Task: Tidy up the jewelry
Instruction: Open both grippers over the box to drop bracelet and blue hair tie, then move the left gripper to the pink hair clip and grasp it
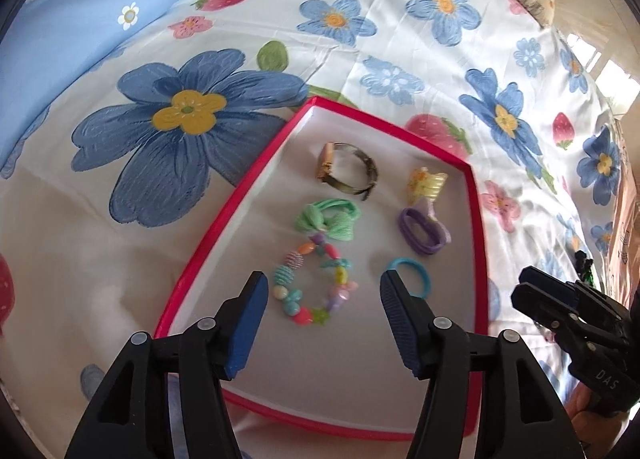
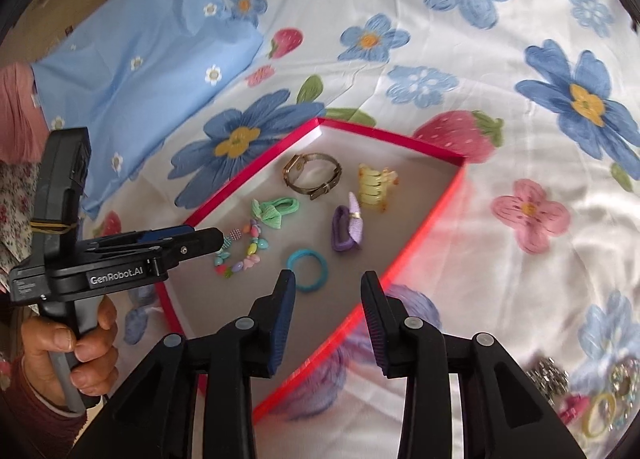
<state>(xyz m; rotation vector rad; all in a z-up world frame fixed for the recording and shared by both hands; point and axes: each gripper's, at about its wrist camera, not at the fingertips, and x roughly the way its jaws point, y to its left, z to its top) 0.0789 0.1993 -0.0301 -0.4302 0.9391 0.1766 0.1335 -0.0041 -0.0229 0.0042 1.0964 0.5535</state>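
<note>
Bed carries the red box. Inside it lie a watch, bead bracelet and blue ring. Left hand-held gripper gapes wide and empty; right hand-held gripper is partly open and empty. Placing looks finished. Next: reach the loose pile lying outside the box.

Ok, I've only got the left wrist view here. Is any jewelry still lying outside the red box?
Observer: Yes, a small pile of loose jewelry lies on the bedsheet, to the right of the red box.
Operator: What's in it?
Observer: A yellow ring-shaped band, a pink piece and sparkly metallic items; finer detail is blurred.
Operator: Is the right gripper carrying anything?
Observer: No, the right gripper is open with nothing between its fingers.
</note>
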